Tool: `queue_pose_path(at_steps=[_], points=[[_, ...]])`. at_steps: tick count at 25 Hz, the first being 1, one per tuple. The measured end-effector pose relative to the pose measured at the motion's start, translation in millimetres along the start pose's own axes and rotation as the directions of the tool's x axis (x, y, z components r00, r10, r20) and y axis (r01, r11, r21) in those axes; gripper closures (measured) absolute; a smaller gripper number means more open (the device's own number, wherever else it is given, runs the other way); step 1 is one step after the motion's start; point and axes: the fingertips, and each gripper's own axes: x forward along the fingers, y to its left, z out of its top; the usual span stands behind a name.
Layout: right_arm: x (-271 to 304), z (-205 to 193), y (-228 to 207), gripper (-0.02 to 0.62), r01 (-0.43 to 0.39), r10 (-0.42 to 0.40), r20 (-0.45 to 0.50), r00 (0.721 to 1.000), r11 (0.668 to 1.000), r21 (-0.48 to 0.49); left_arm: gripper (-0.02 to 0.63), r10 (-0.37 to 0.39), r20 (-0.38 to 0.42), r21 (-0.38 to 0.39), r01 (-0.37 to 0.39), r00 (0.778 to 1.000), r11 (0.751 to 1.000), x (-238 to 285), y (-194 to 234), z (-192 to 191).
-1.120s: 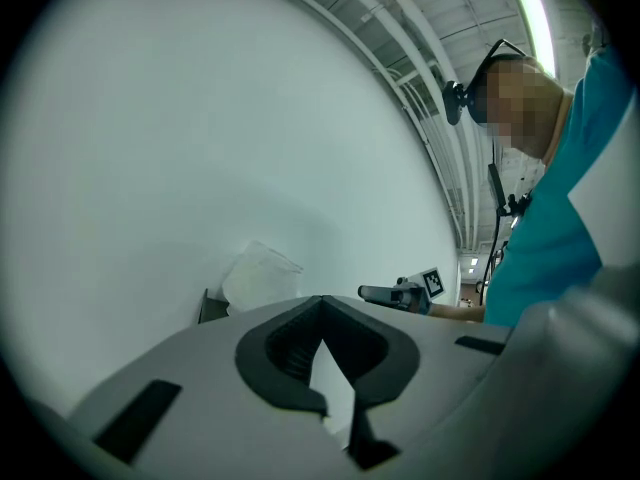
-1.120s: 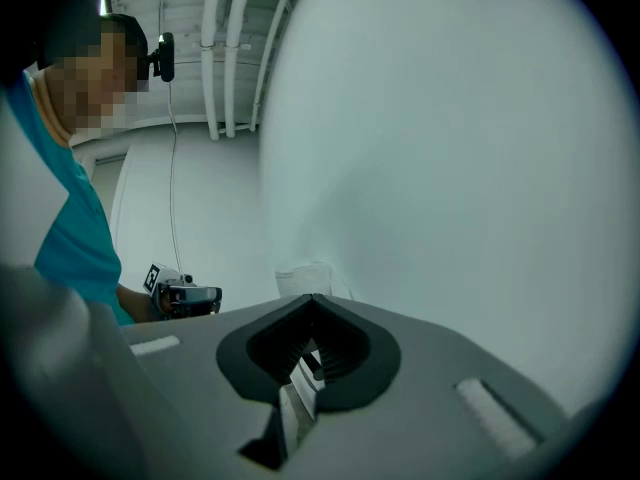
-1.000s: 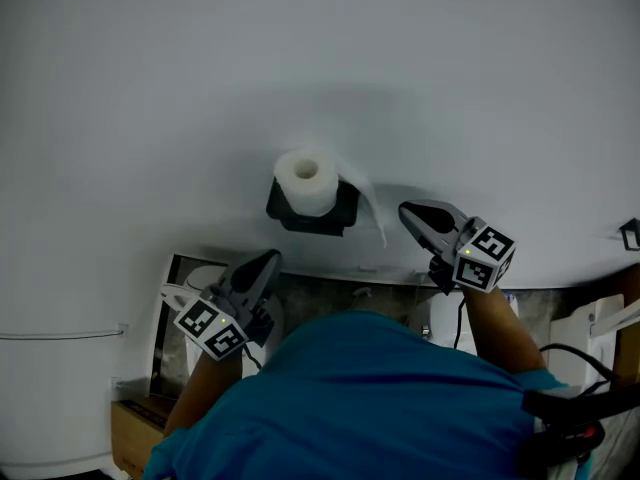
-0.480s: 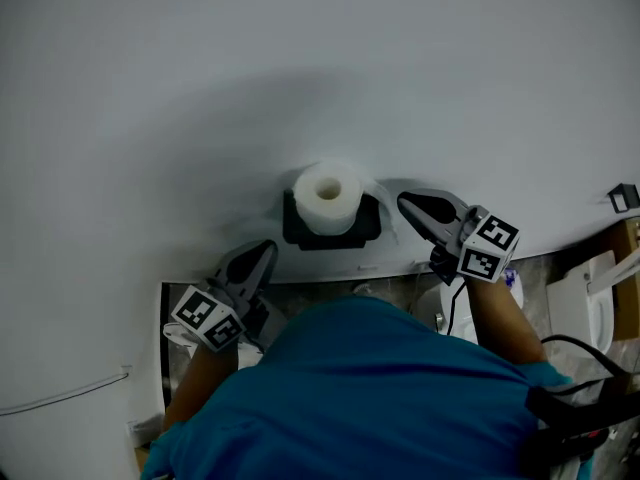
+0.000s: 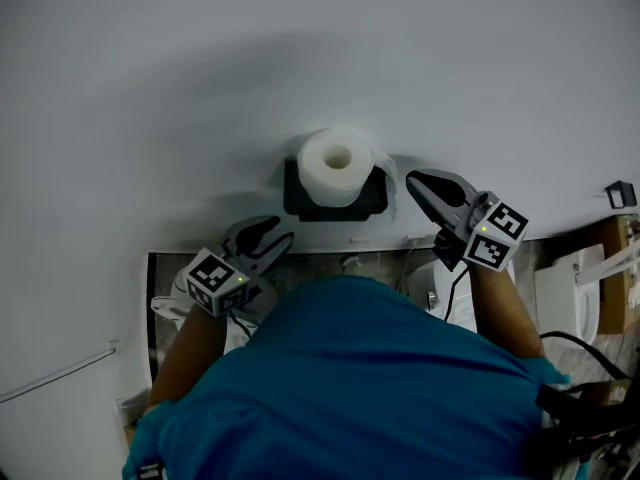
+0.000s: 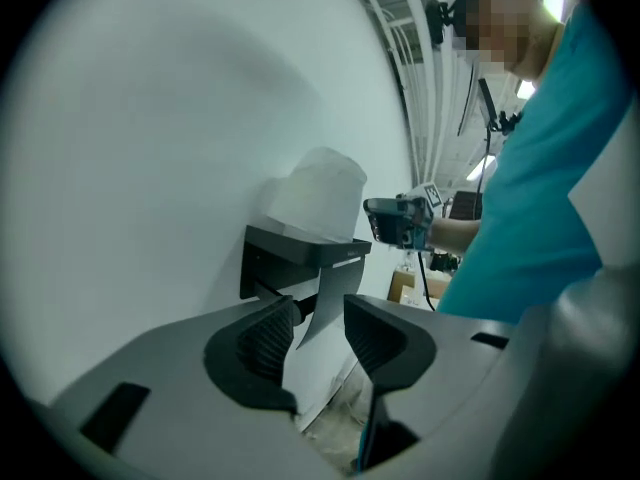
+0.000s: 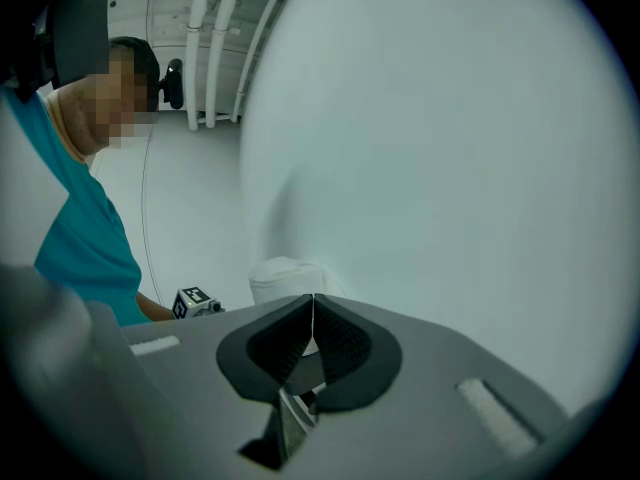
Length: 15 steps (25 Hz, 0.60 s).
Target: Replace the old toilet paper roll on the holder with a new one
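Observation:
A white toilet paper roll [image 5: 337, 165] stands upright on top of a black holder [image 5: 335, 202] fixed to the white wall. In the left gripper view the roll [image 6: 318, 196] rests on the holder's shelf [image 6: 300, 256], and a paper tail [image 6: 335, 296] hangs below it. My left gripper [image 5: 270, 236] is low and left of the holder. Its jaws have just been opening, and the tail shows in the gap beyond the fingertips, not pressed. My right gripper [image 5: 426, 186] is shut and empty, just right of the roll [image 7: 285, 276].
A white fixture [image 5: 575, 303] and a small black wall bracket [image 5: 620, 194] are at the right. A thin cable [image 5: 60, 368] runs along the wall at the lower left. A cardboard box [image 6: 408, 286] sits on the floor beyond the holder.
My left gripper has dropped and moved in toward the wall below the holder, and its jaws have gone from shut to open. The right gripper has stayed beside the roll, shut.

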Motion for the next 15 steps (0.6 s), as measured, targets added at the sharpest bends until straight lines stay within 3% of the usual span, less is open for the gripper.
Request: queue_pose_path(at_steps=[5, 9, 13, 15], points=[[-6.2, -4.3, -0.3, 0.592, -0.009, 0.009, -0.012, 1.0, 1.0, 0.004, 0.413, -0.022, -0.071, 0.061, 0.027, 0.997, 0.998, 17.3, -4.2, -3.7], [-8.6, -5.1, -0.3, 0.592, -0.014, 0.014, -0.022, 1.0, 1.0, -0.012, 0.405, -0.015, -0.115, 0.101, 0.027, 0.993, 0.994, 27.1, -2.5, -4.9], [8.9, 14.8, 16.6, 0.587, -0.06, 0.05, -0.07, 0.996, 0.986, -0.155, 0.405, -0.012, -0.102, 0.109, 0.024, 0.995, 0.994, 26.7, -6.8, -1.3], [25.2, 27.6, 33.5, 0.552, -0.112, 0.079, -0.126, 0.989, 0.952, -0.285, 0.405, -0.006, -0.096, 0.107, 0.016, 0.995, 0.994, 25.3, -6.4, -0.9]])
